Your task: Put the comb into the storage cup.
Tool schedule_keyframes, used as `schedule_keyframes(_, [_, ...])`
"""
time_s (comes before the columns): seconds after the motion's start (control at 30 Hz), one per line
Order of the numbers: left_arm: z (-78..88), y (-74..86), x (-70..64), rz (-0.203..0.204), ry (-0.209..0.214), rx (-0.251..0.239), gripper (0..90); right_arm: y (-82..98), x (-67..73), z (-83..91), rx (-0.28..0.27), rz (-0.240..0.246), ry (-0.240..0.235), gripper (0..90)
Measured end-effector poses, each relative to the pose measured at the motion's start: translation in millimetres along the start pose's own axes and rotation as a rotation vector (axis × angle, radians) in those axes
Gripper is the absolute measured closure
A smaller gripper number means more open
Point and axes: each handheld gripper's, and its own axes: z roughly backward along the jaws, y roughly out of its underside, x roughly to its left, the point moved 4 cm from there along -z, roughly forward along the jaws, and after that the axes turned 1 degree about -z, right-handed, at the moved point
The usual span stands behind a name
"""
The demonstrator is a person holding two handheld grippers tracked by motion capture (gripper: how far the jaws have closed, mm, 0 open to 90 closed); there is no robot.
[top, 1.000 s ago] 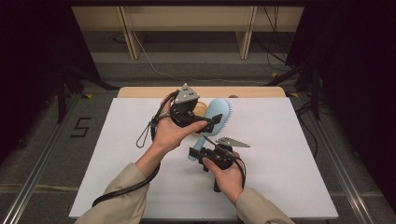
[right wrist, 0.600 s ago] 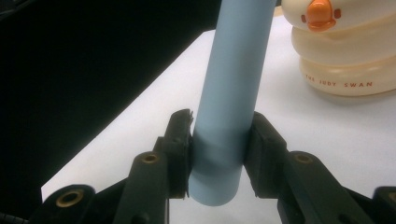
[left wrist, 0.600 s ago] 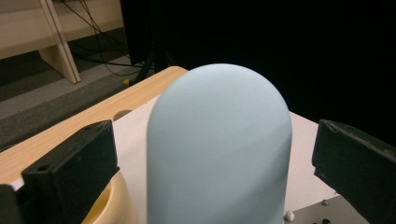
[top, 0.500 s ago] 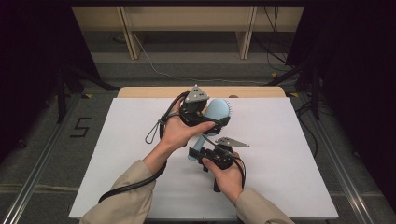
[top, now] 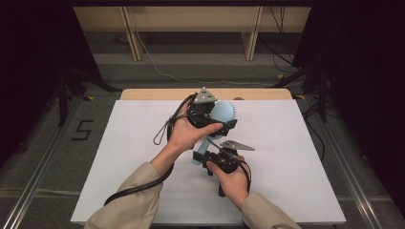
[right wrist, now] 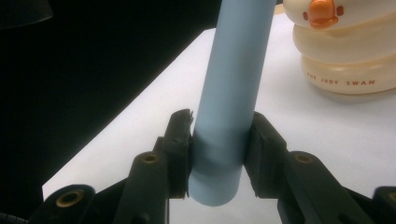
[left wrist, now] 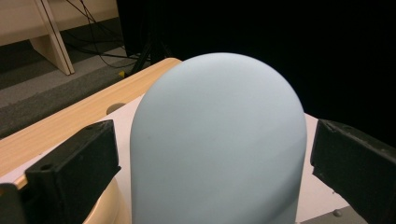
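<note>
The right gripper (right wrist: 217, 140) clamps the blue brush (top: 220, 114) by its handle; the left gripper (left wrist: 210, 154) jaws stand open around its head, so closing comes next.

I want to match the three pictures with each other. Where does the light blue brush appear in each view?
High view: the light blue brush lies at the table's middle, between both grippers.
Left gripper view: its rounded head rises at the centre, between the open jaws.
Right gripper view: its handle stands at the centre, clamped by the jaws.
Shared landmark: the white table top.
</note>
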Motion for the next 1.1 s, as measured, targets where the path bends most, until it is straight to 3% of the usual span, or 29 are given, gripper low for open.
schedule_keyframes(0.77, [-3.0,2.1,0.3,-0.021,-0.021,0.011,18.9,-0.1,-0.4,-0.2,0.000,-0.002,-0.001,65.2])
schedule_keyframes(1.1, [0.0,1.2,-1.6,-0.035,-0.026,-0.006,19.5,-1.2,0.5,0.4,-0.003,0.008,0.002,65.2])
